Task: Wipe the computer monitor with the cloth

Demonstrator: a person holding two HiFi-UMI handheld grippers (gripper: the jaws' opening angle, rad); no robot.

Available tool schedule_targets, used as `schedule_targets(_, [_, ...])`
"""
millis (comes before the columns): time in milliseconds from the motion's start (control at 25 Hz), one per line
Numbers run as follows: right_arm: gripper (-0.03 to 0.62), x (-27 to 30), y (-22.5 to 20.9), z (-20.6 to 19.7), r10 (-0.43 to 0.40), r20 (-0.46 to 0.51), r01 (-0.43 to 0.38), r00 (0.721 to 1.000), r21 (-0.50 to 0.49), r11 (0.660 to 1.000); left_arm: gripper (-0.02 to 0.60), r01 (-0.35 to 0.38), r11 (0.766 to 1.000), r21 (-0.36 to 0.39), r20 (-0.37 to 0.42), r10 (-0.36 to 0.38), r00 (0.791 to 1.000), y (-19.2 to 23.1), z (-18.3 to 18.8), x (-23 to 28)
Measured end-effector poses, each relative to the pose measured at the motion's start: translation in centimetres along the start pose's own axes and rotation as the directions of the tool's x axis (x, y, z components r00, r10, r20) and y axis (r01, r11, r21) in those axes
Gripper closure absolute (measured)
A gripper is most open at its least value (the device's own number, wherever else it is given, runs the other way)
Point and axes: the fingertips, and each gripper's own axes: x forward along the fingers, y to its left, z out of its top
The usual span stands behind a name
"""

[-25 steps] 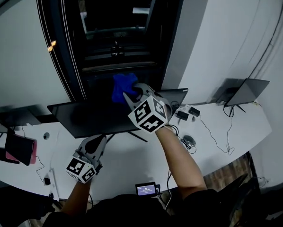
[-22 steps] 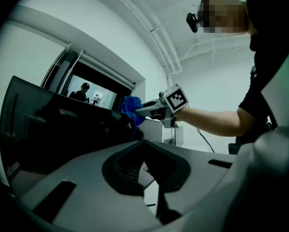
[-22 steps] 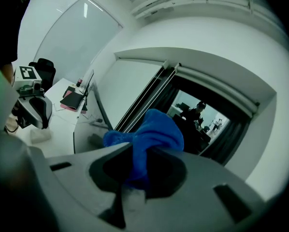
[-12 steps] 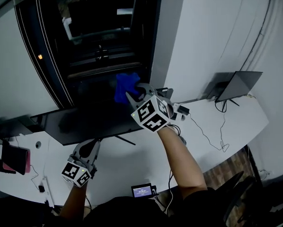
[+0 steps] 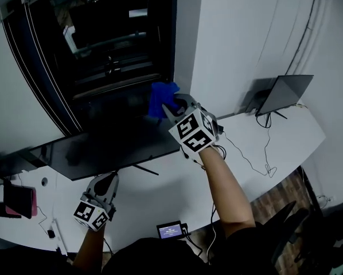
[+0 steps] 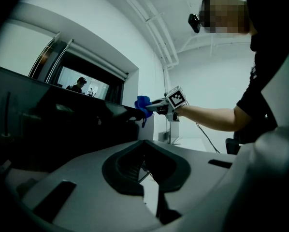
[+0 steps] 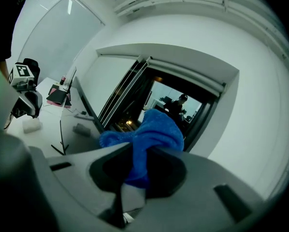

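White wall and a dark window (image 5: pixel 102 50) fill the upper part of the head view, with a white table (image 5: pixel 160 193) curving across the bottom. On it stands the monitor (image 5: pixel 102 145), a wide dark panel whose long axis runs from the lower left of the frame up toward the centre.

My right tongs (image 5: pixel 170 105) are at the monitor's upper right end, so nearly the whole screen lies to their left and lower in the frame. I judge the coming wipe has to travel that way, along the long axis. These tongs are clamped tight on the blue cloth (image 5: pixel 160 96), which bunches out past the tips; I cannot tell whether it touches the glass.

My left tongs (image 5: pixel 104 182) hang low over the table, well apart from the cloth, closed to a thin slit with nothing between them.
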Motion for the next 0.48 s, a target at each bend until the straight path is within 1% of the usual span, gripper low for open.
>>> schedule_targets(120, [0.526, -0.6, -1.2, -1.1, -0.020, -0.001, 0.020, 1.000, 0.033, 0.999, 0.586, 0.001, 1.000, 0.002, -0.017, -0.001, 1.000, -0.6, -0.1, 0.0])
schedule_targets(360, [0.526, -1.4, -3.0, -2.6, -0.074, 0.018, 0.072, 0.997, 0.098, 0.993, 0.586, 0.012, 1.000, -0.006, -0.023, -0.012, 1.000, -0.8, -0.3, -0.4])
schedule_targets(480, [0.526, -1.8, -3.8, -3.7, -0.096, 0.036, 0.088, 0.995, 0.174, 0.981, 0.586, 0.011, 1.000, -0.014, -0.031, -0.012, 0.999, -1.0, -0.4, -0.6])
